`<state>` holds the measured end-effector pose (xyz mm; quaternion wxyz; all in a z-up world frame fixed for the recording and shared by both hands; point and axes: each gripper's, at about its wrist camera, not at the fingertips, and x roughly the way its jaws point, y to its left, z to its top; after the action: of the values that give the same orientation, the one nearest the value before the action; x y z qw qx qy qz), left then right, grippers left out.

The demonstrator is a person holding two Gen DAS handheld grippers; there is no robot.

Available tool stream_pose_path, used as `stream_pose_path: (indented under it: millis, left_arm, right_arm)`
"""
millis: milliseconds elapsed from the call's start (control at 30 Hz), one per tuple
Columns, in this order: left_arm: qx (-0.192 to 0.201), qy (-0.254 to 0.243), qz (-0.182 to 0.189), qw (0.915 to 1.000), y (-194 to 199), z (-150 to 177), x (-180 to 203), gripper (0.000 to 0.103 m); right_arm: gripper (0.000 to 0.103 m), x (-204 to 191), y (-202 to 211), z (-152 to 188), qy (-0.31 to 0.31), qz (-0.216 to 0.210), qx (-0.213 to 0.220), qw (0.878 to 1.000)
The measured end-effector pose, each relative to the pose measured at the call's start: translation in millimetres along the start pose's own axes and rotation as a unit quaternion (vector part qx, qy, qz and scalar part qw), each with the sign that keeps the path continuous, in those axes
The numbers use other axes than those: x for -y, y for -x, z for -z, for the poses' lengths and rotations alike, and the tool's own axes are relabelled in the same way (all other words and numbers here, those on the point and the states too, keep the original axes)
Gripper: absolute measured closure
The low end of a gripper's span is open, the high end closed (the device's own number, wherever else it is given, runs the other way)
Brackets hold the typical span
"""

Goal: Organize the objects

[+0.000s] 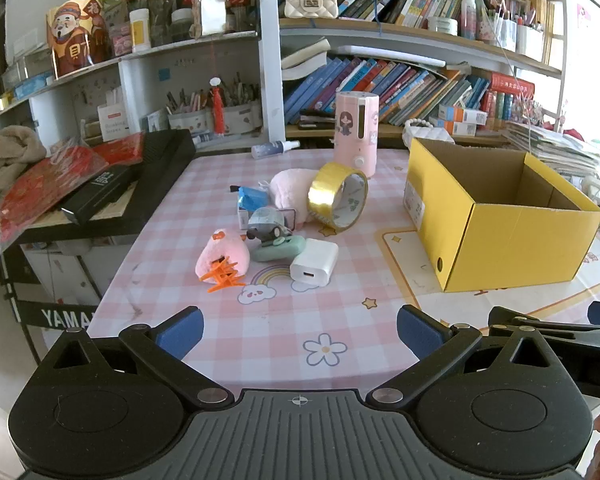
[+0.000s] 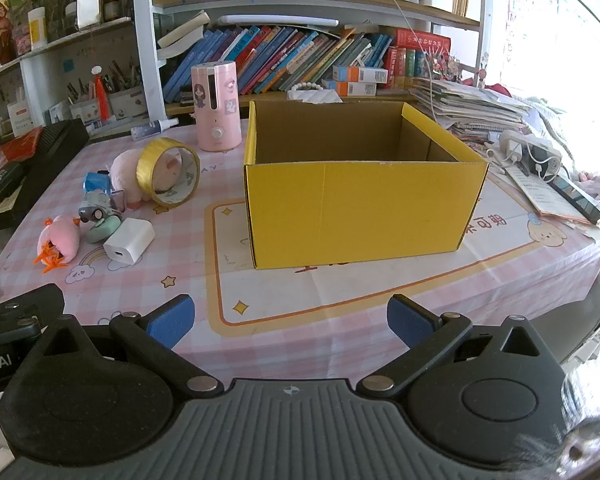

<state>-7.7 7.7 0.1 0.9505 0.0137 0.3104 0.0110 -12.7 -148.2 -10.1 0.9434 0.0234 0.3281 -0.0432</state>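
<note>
- The counter wears a smooth pink checked cloth; a pushed thing could slide on it.
- The yellow box, stiff corrugated cardboard, stands open and empty at centre of the right view.
- The gold tape roll, glossy, leans on a pink plush mid-frame; I judge it may roll if bumped.
- The white charger is a hard, slick block.
- My left hand-held gripper and right hand-held gripper gape wide, holding nothing.
</note>
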Motion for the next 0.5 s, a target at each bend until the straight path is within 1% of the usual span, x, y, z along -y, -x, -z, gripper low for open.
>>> stream_pose_path:
  millis: [500]
  left_arm:
    - [-0.001,-0.005,0.003,1.0000,-0.7,-3.7,3.1,0.000]
  right_arm:
    - [0.000,3.3,-1.5,-1.3,-0.005,0.003,-0.001,1.000]
